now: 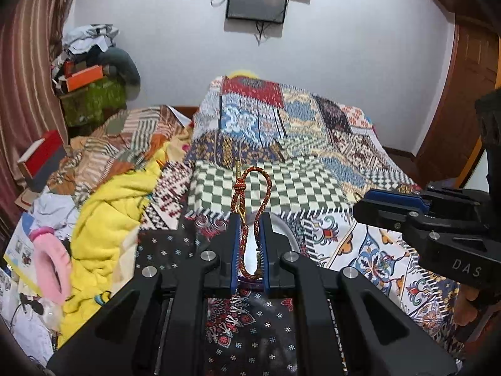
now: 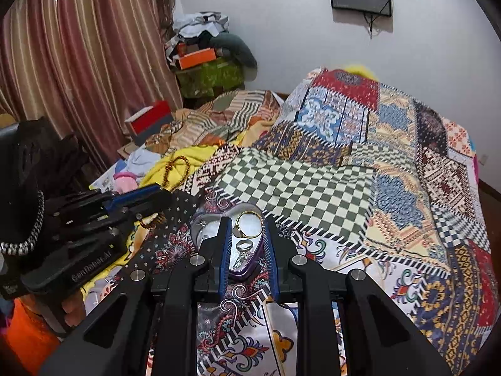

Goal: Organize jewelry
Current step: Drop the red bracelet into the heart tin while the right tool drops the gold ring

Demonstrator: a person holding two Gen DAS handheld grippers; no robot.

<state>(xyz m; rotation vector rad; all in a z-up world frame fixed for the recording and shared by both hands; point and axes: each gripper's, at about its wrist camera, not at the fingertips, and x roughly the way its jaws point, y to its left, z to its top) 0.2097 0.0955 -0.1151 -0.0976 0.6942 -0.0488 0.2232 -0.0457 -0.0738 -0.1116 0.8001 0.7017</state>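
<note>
My left gripper (image 1: 250,219) is shut on a red-and-gold braided cord bracelet (image 1: 253,175), whose loop sticks up past the fingertips. A heart-shaped mirror tray (image 1: 283,228) lies on the bedspread just under and beyond it. In the right wrist view, my right gripper (image 2: 247,222) hovers over this tray (image 2: 200,228) and holds a gold ring (image 2: 249,224) between its blue pads. A silver ring (image 2: 244,246) lies in the tray below. The left gripper (image 2: 162,192) shows at the left with the cord bracelet (image 2: 178,169). The right gripper (image 1: 363,200) enters the left wrist view from the right.
A patchwork bedspread (image 2: 344,188) covers the bed, humped at the back. A yellow blanket (image 1: 106,206), a pink fuzzy item (image 1: 50,260) and a red box (image 1: 40,153) lie to the left. Stacked boxes (image 1: 90,87) and a striped curtain (image 2: 78,47) stand behind.
</note>
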